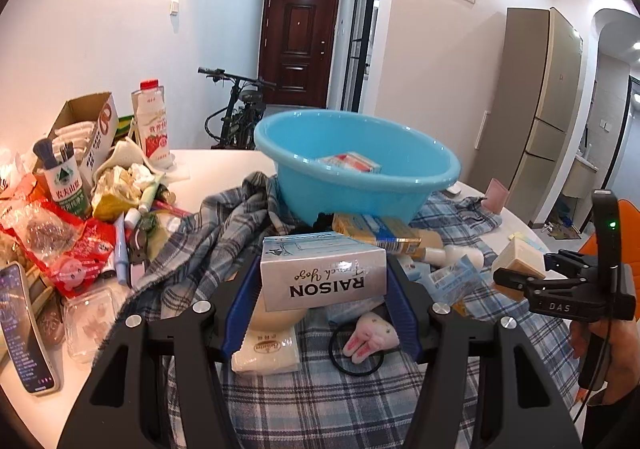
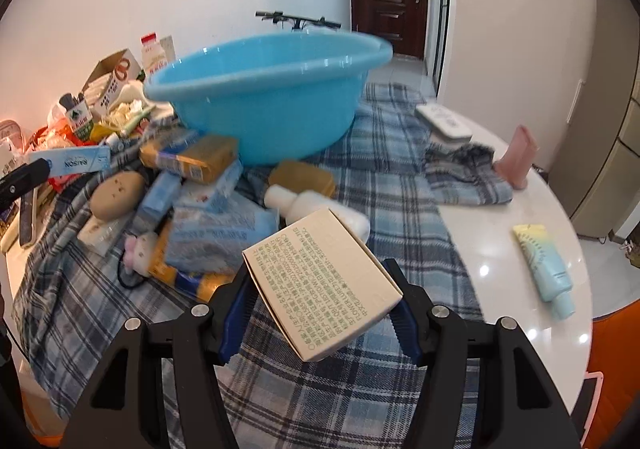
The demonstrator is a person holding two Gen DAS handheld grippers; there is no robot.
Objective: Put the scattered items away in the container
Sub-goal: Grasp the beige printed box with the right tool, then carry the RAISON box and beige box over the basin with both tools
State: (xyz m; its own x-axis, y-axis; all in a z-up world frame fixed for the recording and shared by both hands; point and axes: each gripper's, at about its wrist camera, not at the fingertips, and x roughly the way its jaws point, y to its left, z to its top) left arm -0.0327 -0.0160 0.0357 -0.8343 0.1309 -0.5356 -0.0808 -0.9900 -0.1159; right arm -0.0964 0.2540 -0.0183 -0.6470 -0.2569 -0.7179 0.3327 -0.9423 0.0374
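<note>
A blue plastic basin (image 1: 360,165) stands on a plaid cloth (image 1: 328,389), with a small carton (image 1: 352,162) inside. My left gripper (image 1: 320,289) is shut on a light-blue RAISON box (image 1: 320,273), held above the cloth in front of the basin. My right gripper (image 2: 320,313) is shut on a beige printed box (image 2: 324,285), tilted, held above the cloth; it also shows in the left wrist view (image 1: 520,261). The basin (image 2: 264,97) is ahead of it. Scattered items lie by the basin: a yellow box (image 2: 192,159), a white bottle (image 2: 316,209), a bunny hair tie (image 1: 368,337).
A heap of packets, a milk bottle (image 1: 152,121) and a cardboard box (image 1: 88,125) fills the table's left. A phone (image 1: 24,333) lies at the left edge. A pink cup (image 2: 518,157), a tube (image 2: 544,265) and a white remote (image 2: 444,121) sit on the right.
</note>
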